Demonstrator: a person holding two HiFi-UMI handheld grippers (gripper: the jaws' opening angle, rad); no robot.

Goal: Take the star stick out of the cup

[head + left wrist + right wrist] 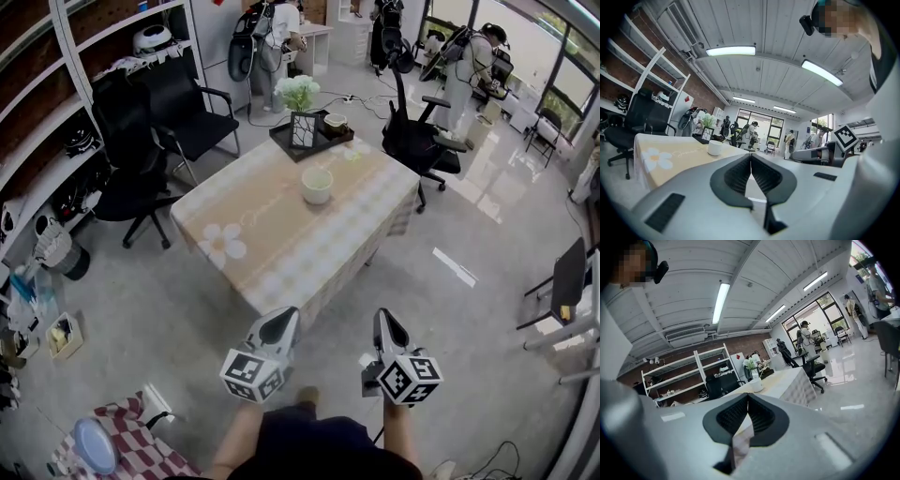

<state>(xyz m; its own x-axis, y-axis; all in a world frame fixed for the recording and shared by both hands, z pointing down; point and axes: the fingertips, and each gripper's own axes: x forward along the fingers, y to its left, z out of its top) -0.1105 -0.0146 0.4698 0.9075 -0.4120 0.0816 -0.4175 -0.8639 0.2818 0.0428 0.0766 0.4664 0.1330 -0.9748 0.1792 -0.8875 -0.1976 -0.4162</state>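
Now — left gripper [285,317], right gripper [382,319] closed, empty; cup [317,185] on table [272,239] ahead.

A bench [281,239] with a flower-print cloth carries a dark tray [282,139] at its far end, holding white flowers [297,91]. Black chairs [197,122] stand beside it; shelves [56,103] line the left wall.

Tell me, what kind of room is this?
Most likely a shared office or lab workspace. Black office chairs stand around a cloth-covered table, open shelving along the brick wall holds assorted gear, and people wearing bulky equipment stand at the back near large windows.
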